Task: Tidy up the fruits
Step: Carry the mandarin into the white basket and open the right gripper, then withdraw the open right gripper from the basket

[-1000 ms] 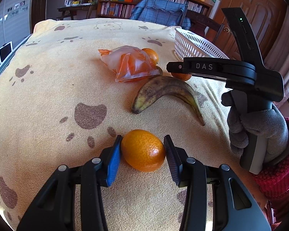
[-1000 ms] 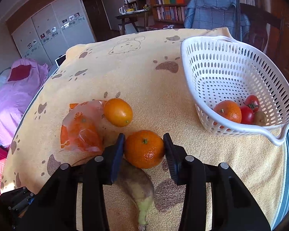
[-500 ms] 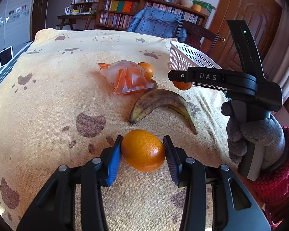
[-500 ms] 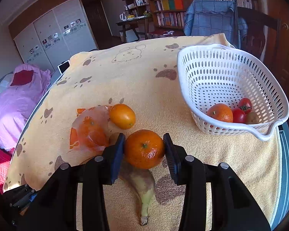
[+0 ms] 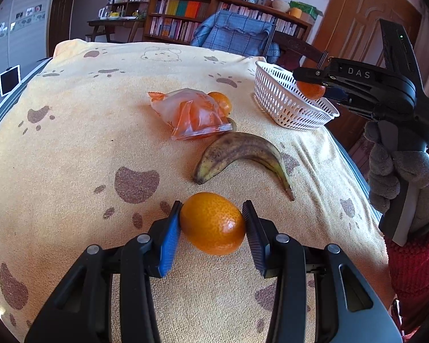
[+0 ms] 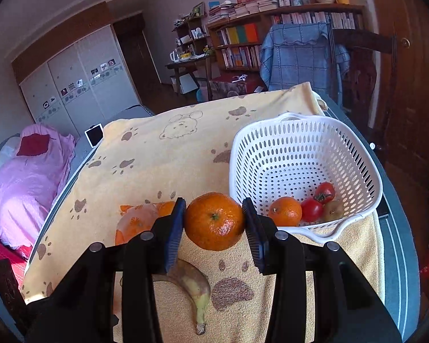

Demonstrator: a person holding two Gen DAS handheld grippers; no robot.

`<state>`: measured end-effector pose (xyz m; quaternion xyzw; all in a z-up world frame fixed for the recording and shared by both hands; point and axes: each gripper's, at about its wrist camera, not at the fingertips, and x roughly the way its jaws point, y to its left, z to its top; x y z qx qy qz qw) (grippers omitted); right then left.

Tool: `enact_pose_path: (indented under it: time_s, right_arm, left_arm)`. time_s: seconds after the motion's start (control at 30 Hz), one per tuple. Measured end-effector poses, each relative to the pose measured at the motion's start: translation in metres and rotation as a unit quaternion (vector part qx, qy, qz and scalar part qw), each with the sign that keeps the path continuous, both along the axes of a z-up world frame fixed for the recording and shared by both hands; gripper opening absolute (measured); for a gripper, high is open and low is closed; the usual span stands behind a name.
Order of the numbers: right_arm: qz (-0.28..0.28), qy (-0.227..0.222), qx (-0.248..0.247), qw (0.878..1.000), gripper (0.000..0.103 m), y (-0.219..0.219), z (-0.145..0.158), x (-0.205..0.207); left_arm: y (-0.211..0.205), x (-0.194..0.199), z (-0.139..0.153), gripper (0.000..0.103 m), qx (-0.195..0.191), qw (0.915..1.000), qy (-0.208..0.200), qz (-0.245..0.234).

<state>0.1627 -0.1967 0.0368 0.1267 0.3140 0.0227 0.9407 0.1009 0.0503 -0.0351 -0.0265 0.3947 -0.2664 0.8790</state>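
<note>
My left gripper point(image 5: 212, 225) is shut on an oval orange point(image 5: 213, 223), held just above the yellow towel. My right gripper point(image 6: 214, 222) is shut on a round tangerine point(image 6: 214, 220), lifted above the towel beside the white basket point(image 6: 354, 154). From the left wrist view the right gripper point(image 5: 314, 85) hangs over the basket's near rim point(image 5: 289, 108) with its tangerine point(image 5: 310, 90). A spotted banana point(image 5: 243, 150) lies mid-table. Behind it sit a plastic bag of orange fruit point(image 5: 193, 115) and a loose orange point(image 5: 220, 101). The basket holds a tangerine point(image 6: 285, 211), two tomatoes point(image 6: 311, 209) and a brownish fruit point(image 6: 333, 210).
A yellow paw-print towel point(image 5: 85, 131) covers the table. A gloved hand point(image 5: 403, 177) with a red sleeve holds the right gripper at the right edge. A chair draped in blue cloth point(image 6: 300, 57) and bookshelves point(image 5: 186, 20) stand beyond the far edge; a pink-covered bed point(image 6: 25, 177) lies left.
My right gripper rose with the tangerine and moved over toward the basket; the banana now sits lower in its view. My left gripper keeps its orange and has barely moved.
</note>
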Motion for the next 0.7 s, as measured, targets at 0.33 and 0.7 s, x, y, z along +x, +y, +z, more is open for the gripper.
enact_pose_path:
  time_s: [0.33,0.7]
  right_arm:
    - [-0.046,0.022,0.043,0.998,0.042,-0.042,-0.007,0.024]
    - [-0.048,0.04,0.096,0.993,0.042,-0.051,-0.016,0.044]
  left_arm:
    - [0.0,0.0,0.0,0.043,0.0,1.0,0.001,0.0]
    - [-0.001,0.002,-0.004,0.043,0.0,1.0,0.006,-0.002]
